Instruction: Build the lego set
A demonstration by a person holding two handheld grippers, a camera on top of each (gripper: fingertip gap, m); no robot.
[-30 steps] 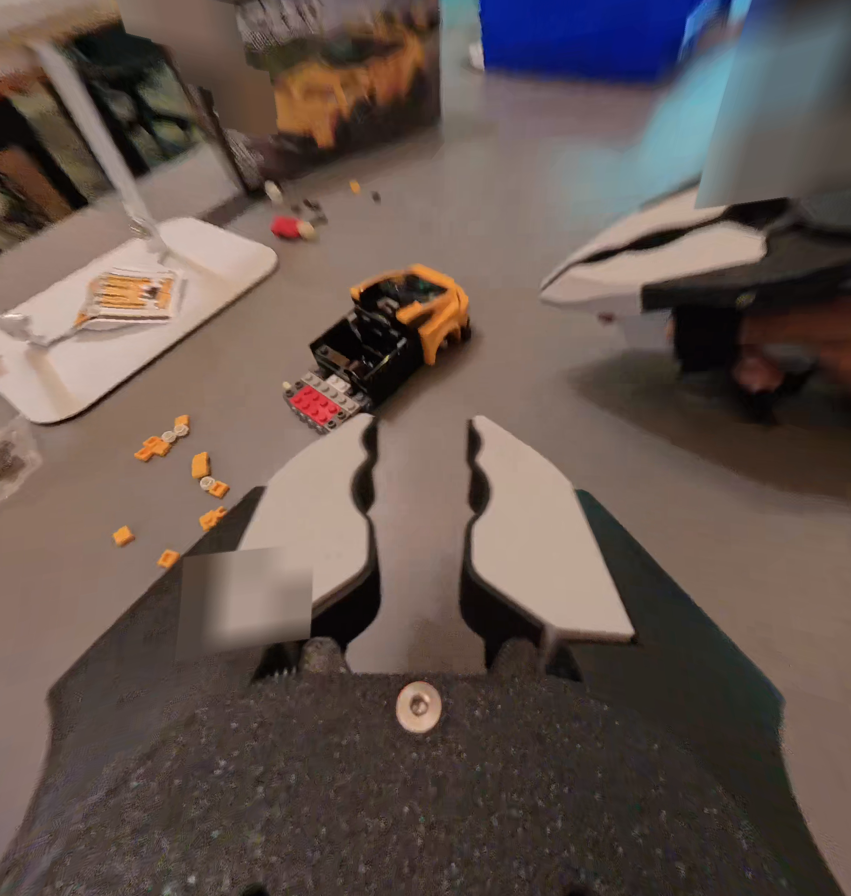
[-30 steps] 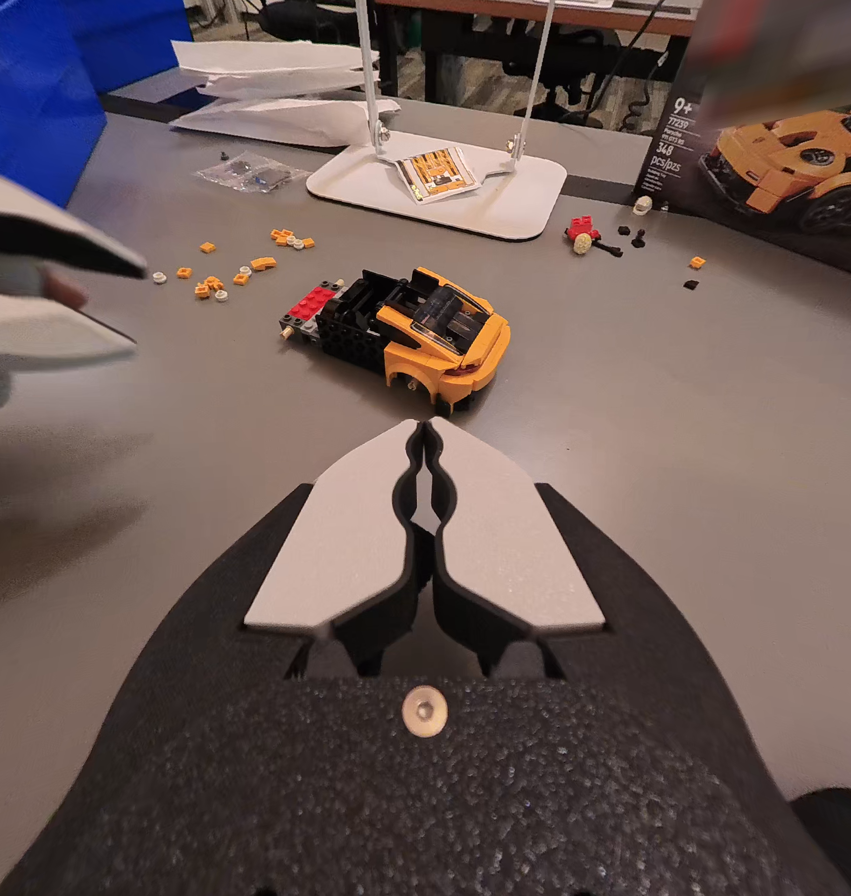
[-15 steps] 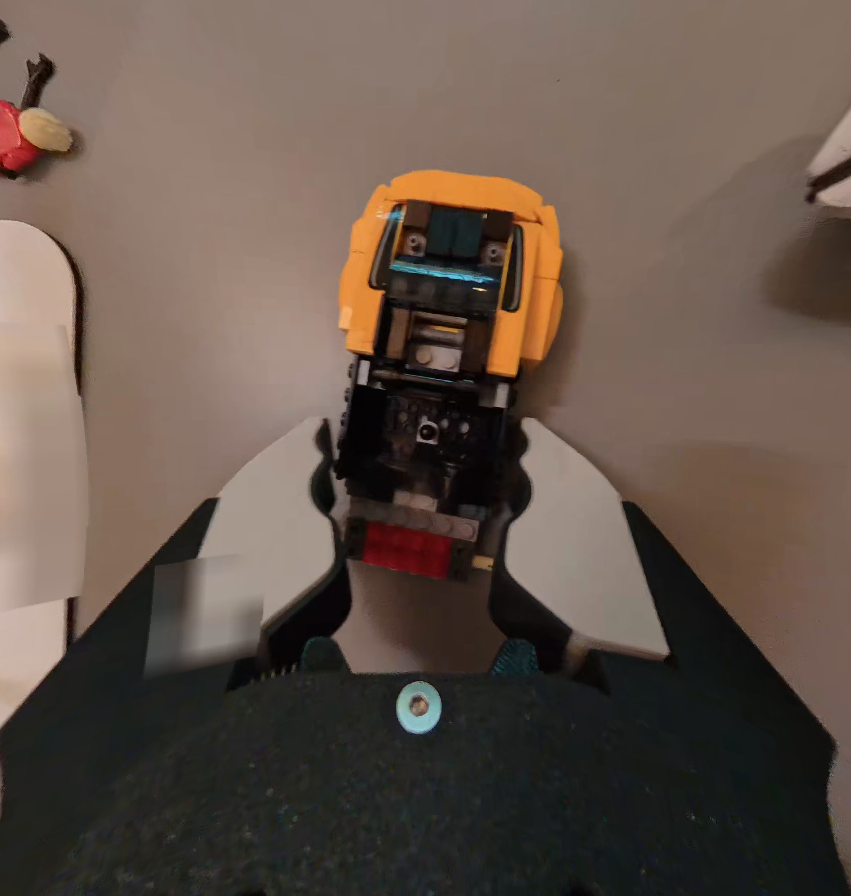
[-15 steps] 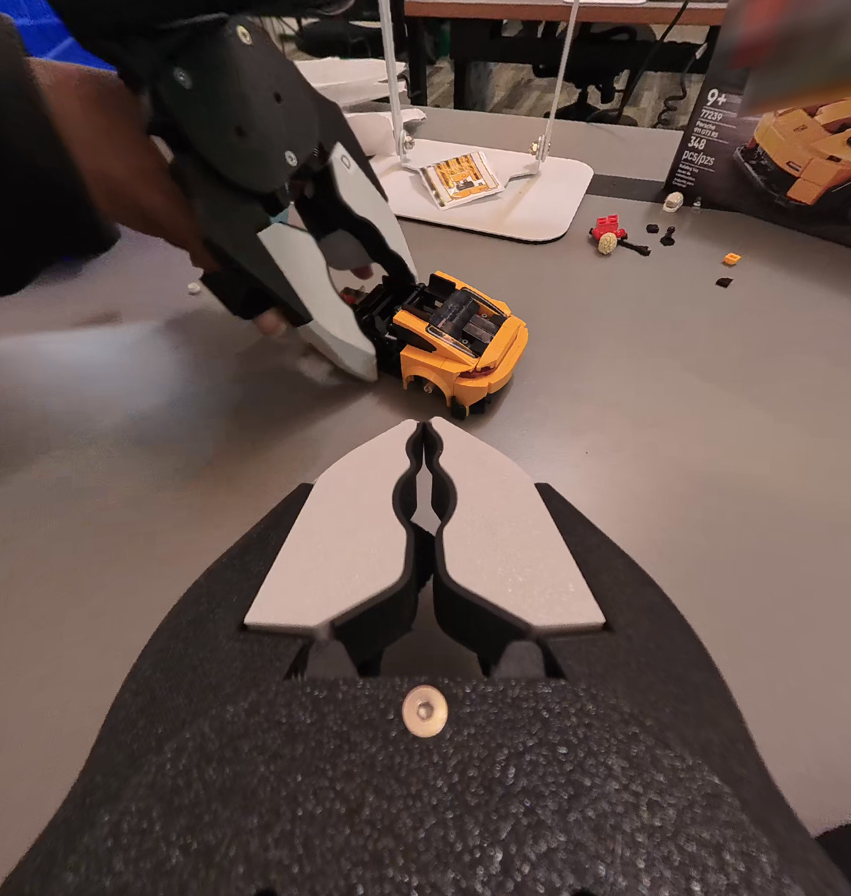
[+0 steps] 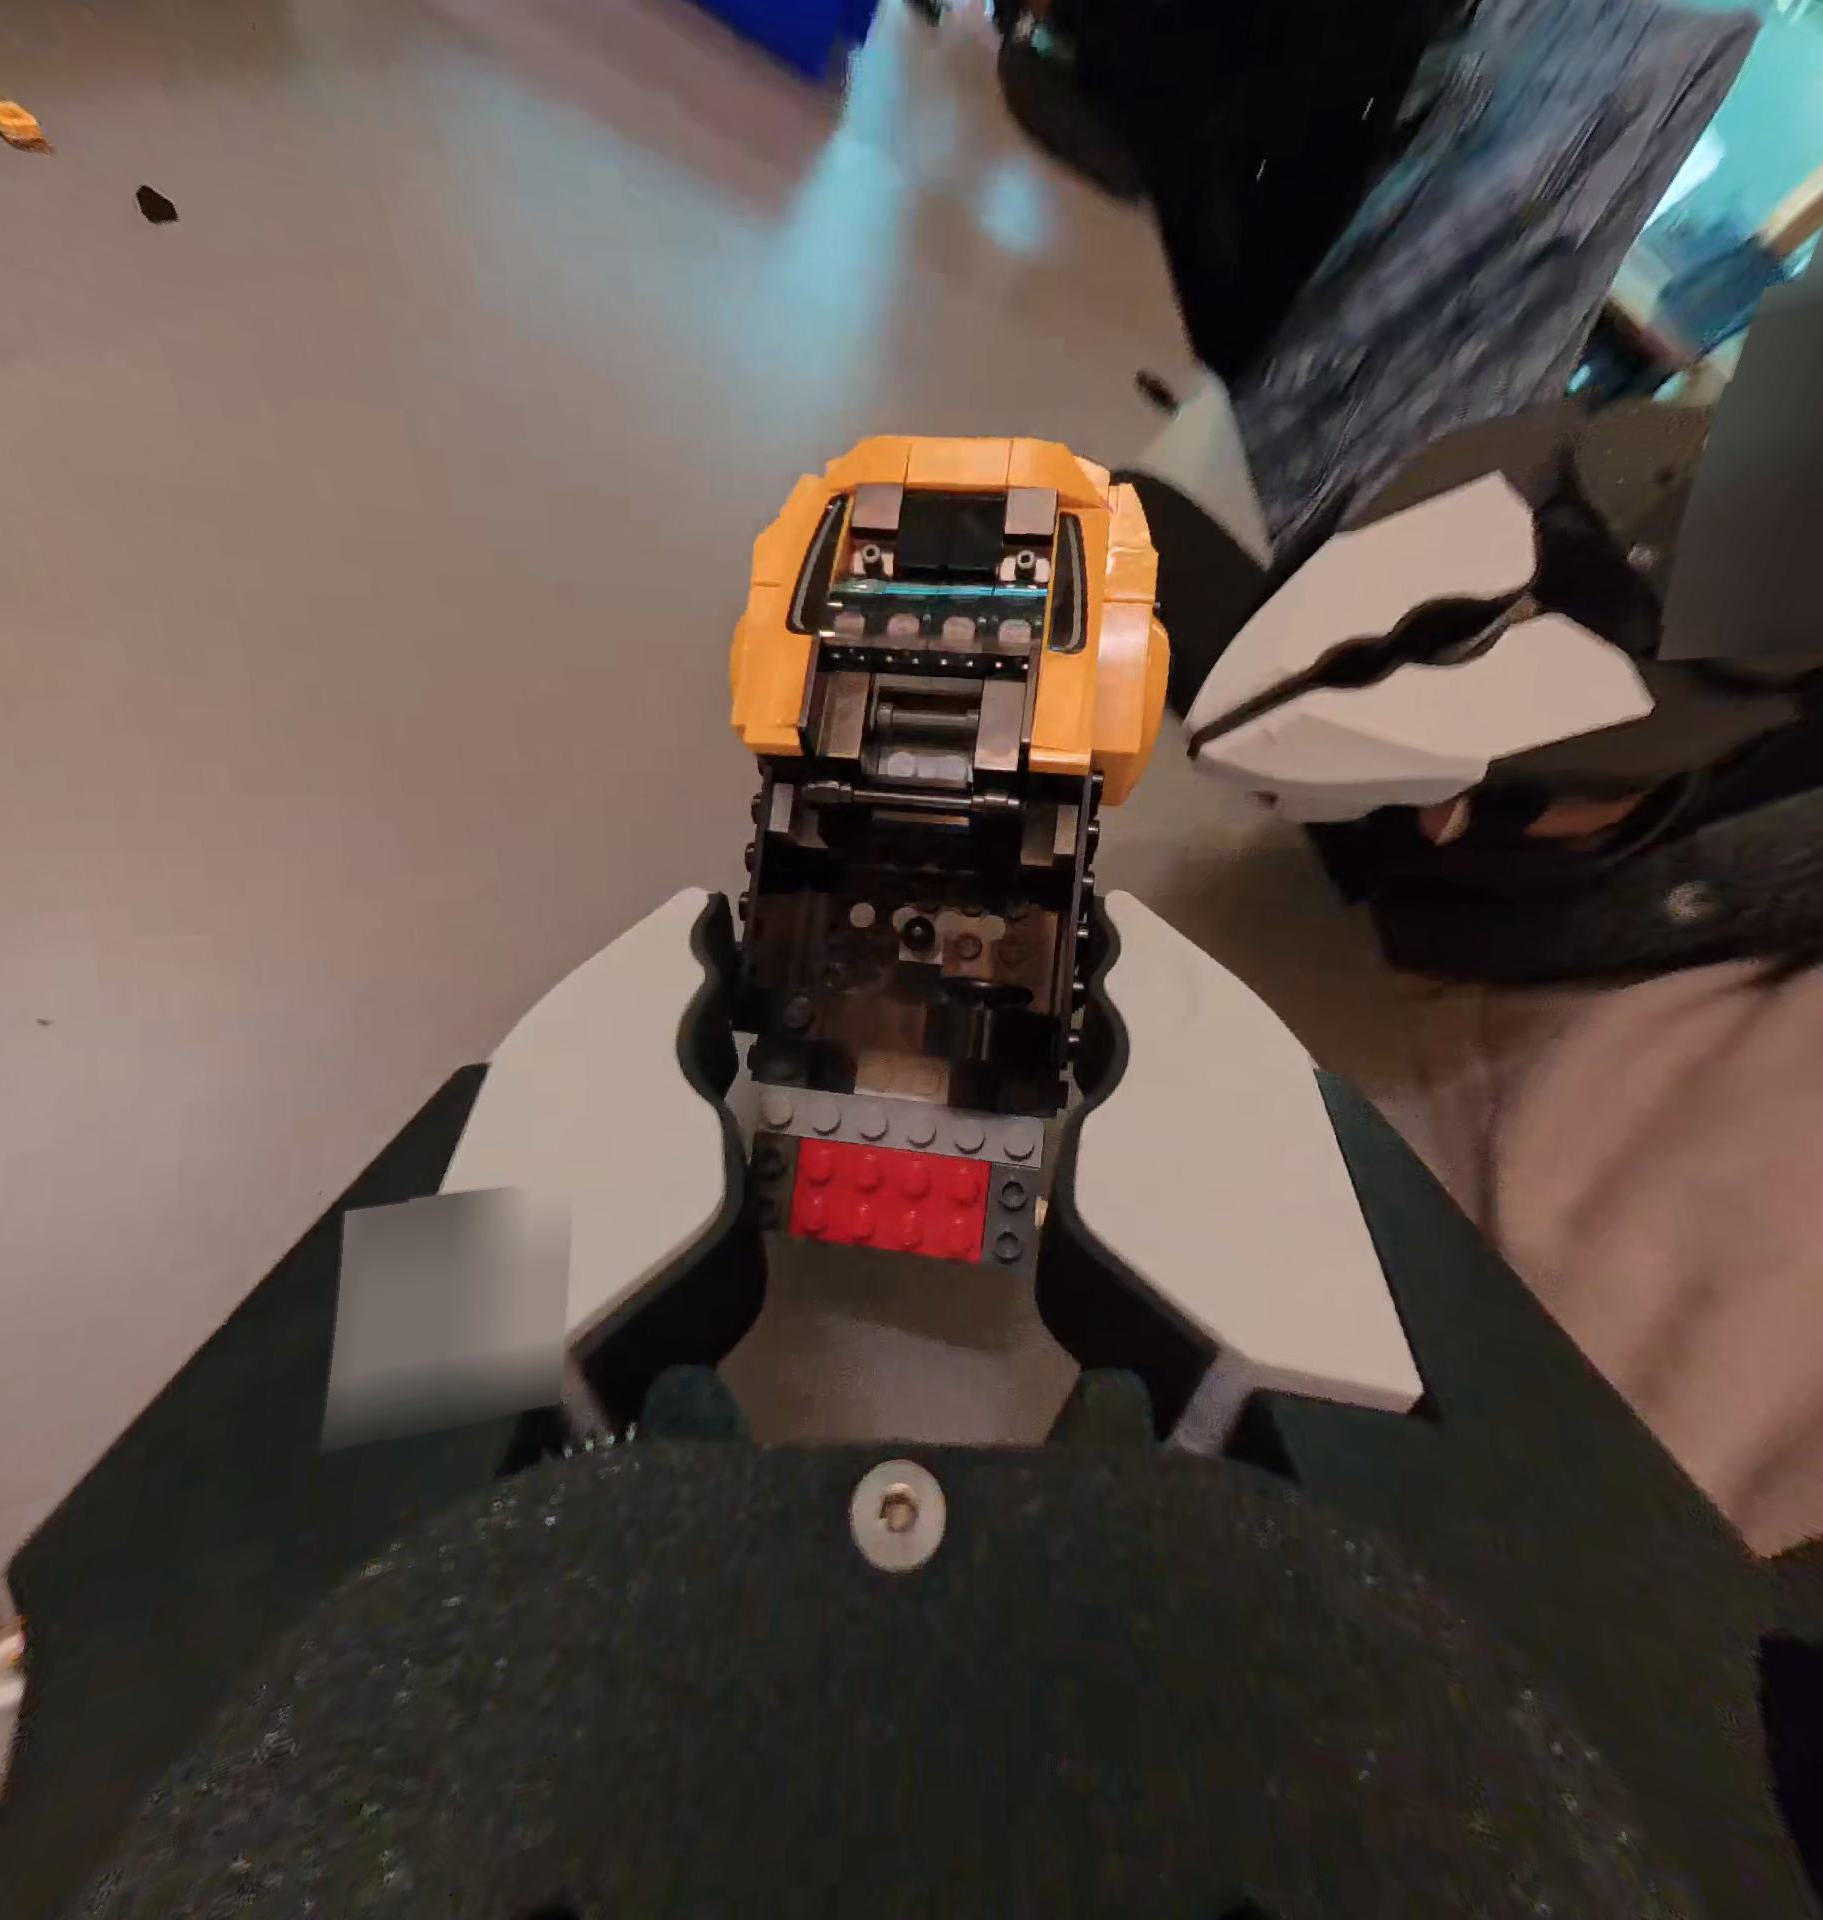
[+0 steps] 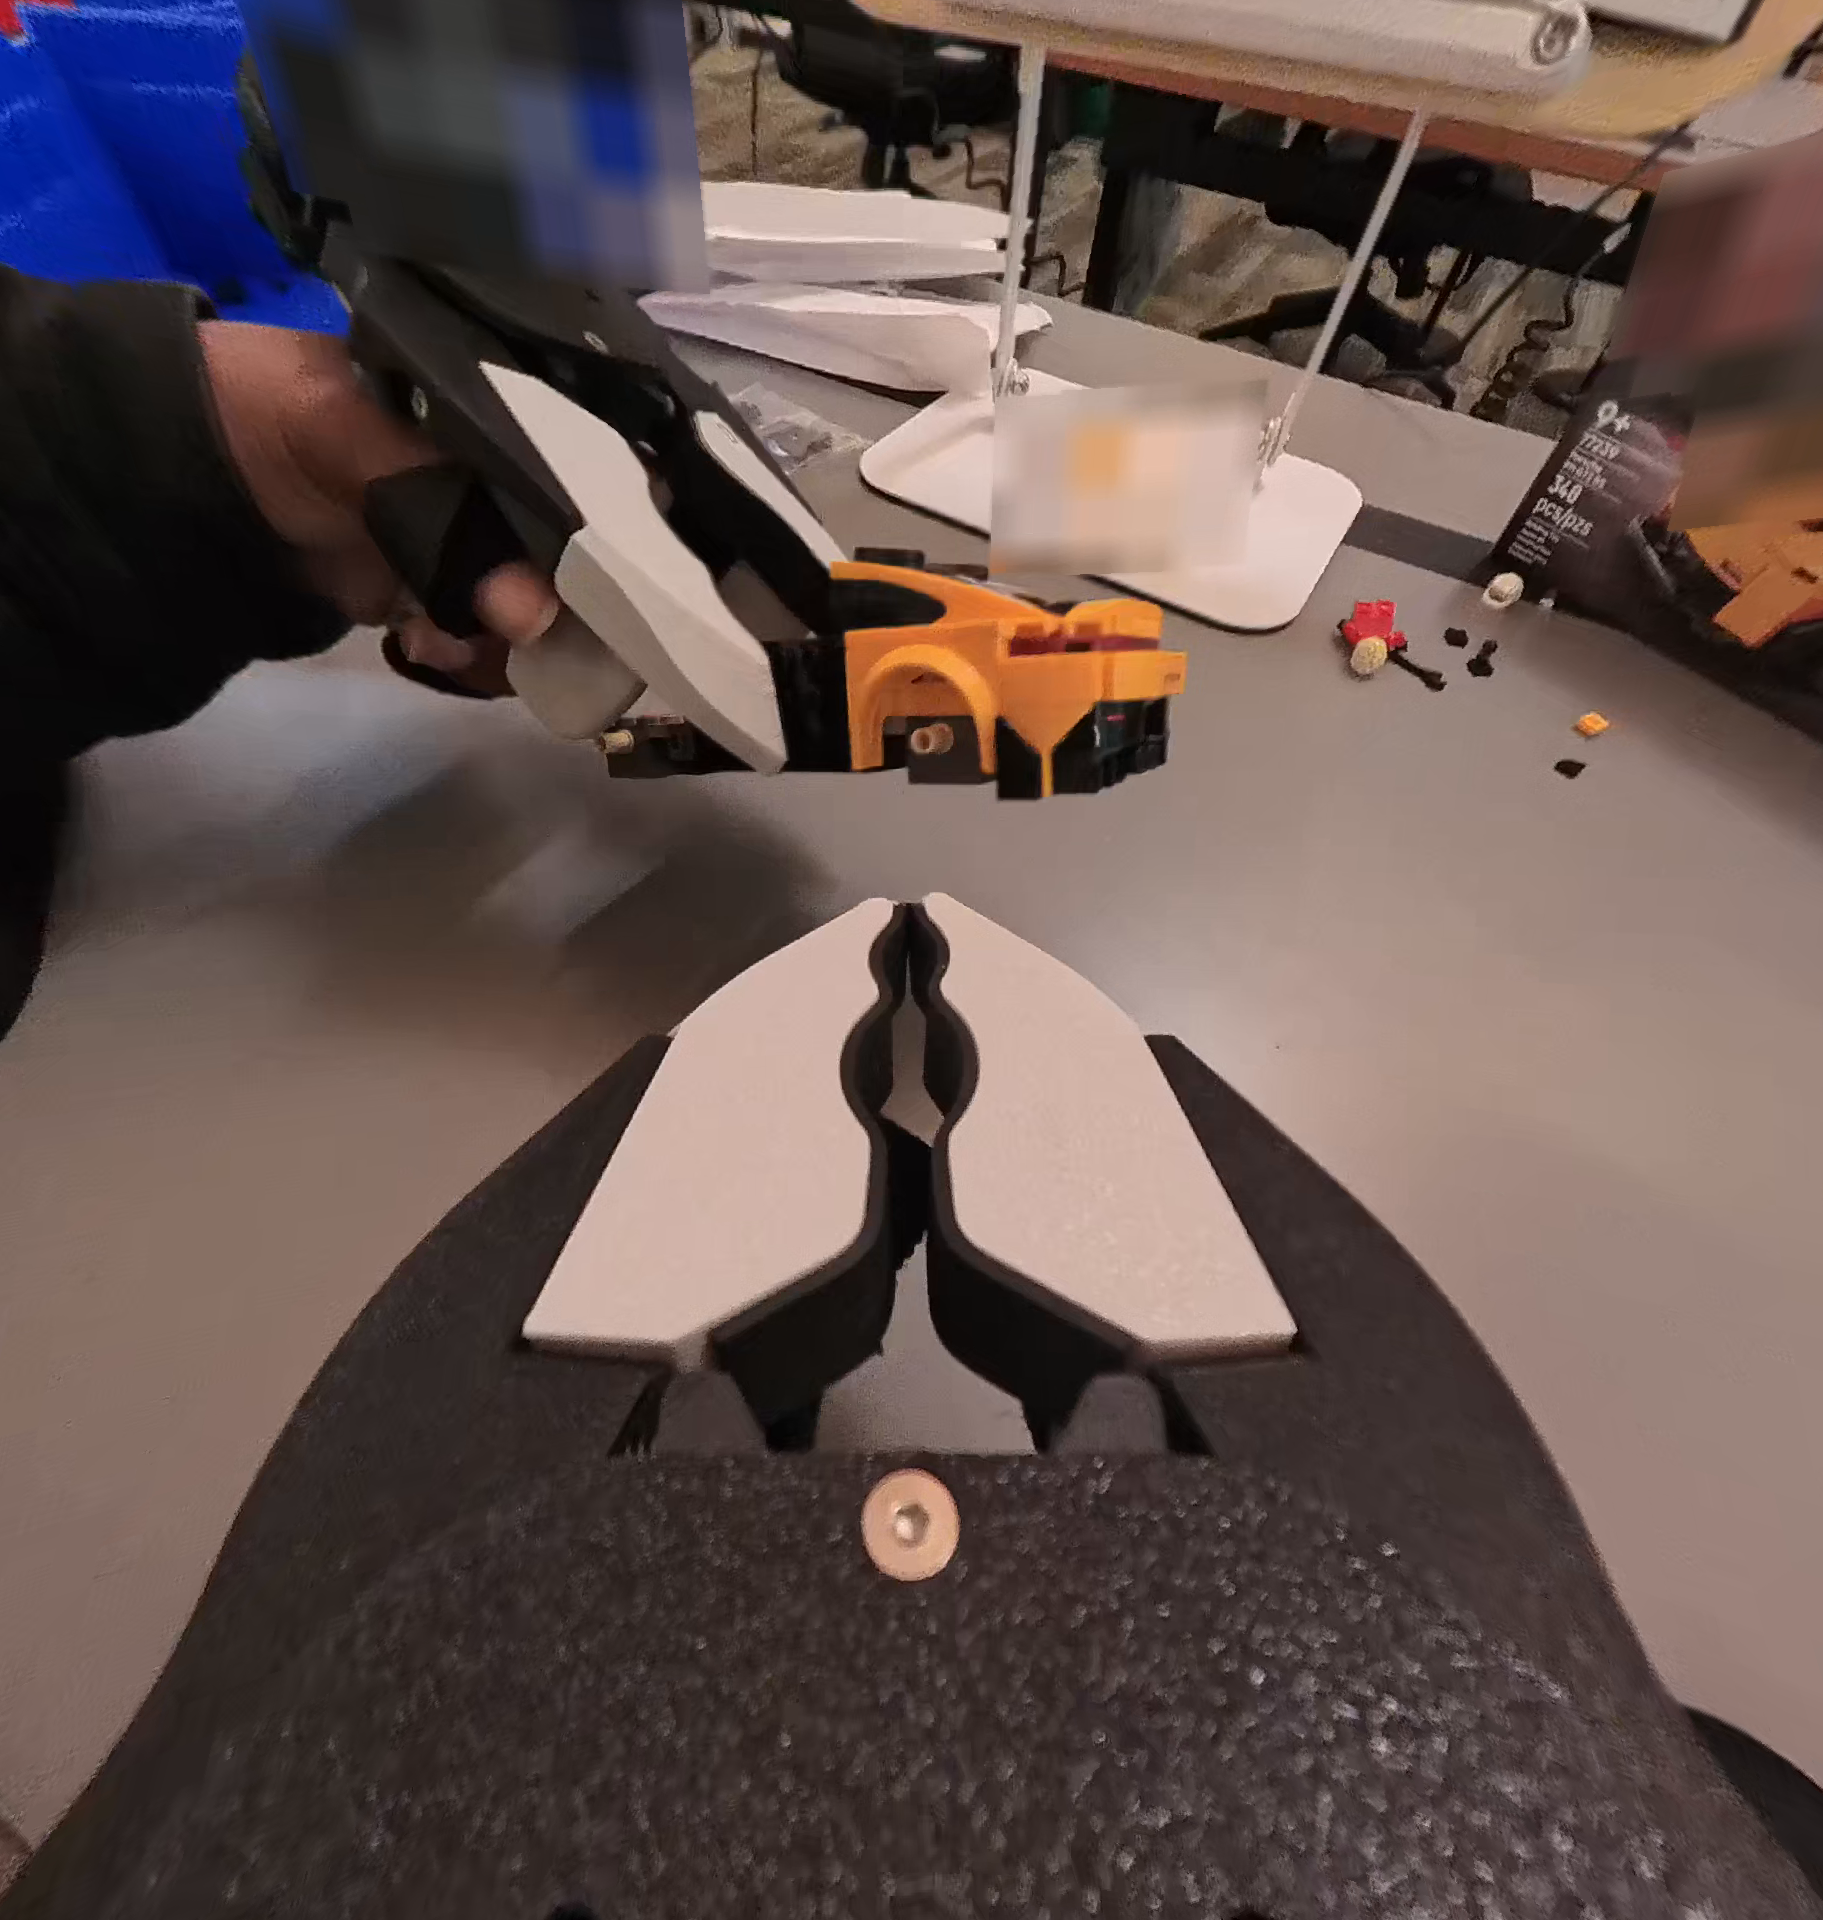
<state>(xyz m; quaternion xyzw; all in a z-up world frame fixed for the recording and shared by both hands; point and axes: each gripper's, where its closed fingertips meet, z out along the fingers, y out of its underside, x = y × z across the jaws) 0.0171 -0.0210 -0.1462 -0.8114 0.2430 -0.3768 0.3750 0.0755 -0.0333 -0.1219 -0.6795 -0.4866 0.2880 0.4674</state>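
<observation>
The partly built lego car (image 5: 948, 623) has an orange rear body, a black open middle and a red plate at its near end. My left gripper (image 5: 907, 914) is shut on the car's black middle, one finger on each side. In the right wrist view the car (image 6: 1000, 675) hangs level above the grey table (image 6: 1406, 1039), held by the left gripper (image 6: 793, 665) and a person's hand. My right gripper (image 6: 907, 909) is shut and empty, just in front of and below the car. It also shows in the left wrist view (image 5: 1198, 727), close to the car's right side.
A white stand base (image 6: 1291, 520) sits behind the car. The set's box (image 6: 1717, 582) stands at the far right. A red piece (image 6: 1369, 629) and small black and orange bits (image 6: 1593, 724) lie near it. White paper bags (image 6: 845, 312) and a blue bin (image 6: 76, 156) are at the back left. Between my left fingertips and the red piece (image 6: 1369, 629) there is roughly 25 centimetres.
The left gripper has closed on the car and lifted it off the table. The right gripper stays shut and now sits closer to the car.
</observation>
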